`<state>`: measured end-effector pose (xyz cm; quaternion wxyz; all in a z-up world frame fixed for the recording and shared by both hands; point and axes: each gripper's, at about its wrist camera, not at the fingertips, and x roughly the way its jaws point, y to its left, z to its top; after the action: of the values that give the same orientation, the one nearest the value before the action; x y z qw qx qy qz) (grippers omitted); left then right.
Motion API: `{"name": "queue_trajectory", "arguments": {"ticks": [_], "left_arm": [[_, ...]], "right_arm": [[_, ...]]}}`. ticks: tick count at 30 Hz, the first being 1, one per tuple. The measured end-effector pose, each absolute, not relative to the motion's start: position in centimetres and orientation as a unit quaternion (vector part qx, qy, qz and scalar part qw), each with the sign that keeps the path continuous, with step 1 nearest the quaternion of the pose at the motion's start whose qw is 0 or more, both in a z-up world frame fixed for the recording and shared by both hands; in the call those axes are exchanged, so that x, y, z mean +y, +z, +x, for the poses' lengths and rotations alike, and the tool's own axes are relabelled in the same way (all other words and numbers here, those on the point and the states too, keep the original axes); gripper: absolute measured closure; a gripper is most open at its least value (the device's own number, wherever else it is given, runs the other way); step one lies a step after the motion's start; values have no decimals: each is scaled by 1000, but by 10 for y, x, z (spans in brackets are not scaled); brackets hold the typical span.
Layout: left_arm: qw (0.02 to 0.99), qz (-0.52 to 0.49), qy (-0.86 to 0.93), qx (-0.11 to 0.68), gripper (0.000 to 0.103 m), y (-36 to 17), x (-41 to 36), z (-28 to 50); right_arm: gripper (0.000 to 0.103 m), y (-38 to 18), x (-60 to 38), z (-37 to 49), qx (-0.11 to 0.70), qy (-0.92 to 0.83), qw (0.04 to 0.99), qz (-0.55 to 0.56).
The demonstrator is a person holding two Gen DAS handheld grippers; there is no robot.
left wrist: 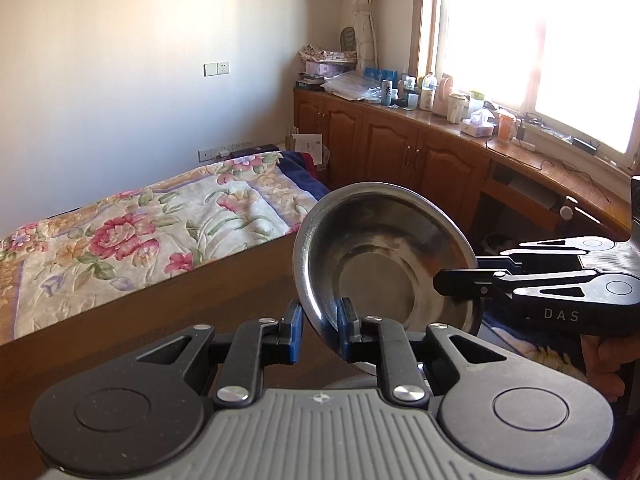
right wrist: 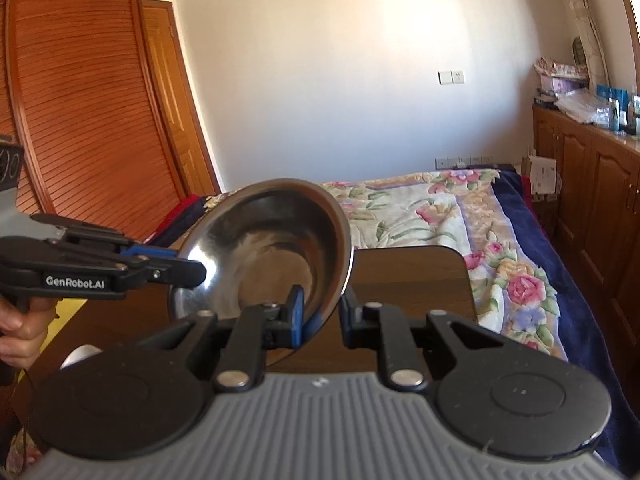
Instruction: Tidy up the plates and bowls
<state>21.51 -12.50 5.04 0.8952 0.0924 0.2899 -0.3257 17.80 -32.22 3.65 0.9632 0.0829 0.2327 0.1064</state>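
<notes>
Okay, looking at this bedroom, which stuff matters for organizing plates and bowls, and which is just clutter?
Job:
round stainless steel bowl, held tilted at its rim
left hand-held gripper
right hand-held gripper
brown wooden table

Lying about:
floral quilted bedspread
bottles and tissue box on the wooden windowsill counter

Both handheld grippers clamp the rim of one tilted steel bowl [left wrist: 384, 256] from opposite sides, the left gripper [left wrist: 320, 330] and right gripper [right wrist: 322, 316] pinched narrow, a hand [right wrist: 20, 332] wrapping the left's handle.
</notes>
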Motion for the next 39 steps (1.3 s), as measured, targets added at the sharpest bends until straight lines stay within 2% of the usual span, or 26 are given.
{"name": "queue_trajectory", "arguments": {"ticks": [21, 39], "left_arm": [[904, 89, -305, 287, 82, 18, -82, 151], [897, 94, -297, 313, 79, -21, -76, 139]], "right_arm": [[82, 14, -271, 126, 222, 122, 965, 67], [82, -13, -256, 111, 235, 127, 962, 60]]}}
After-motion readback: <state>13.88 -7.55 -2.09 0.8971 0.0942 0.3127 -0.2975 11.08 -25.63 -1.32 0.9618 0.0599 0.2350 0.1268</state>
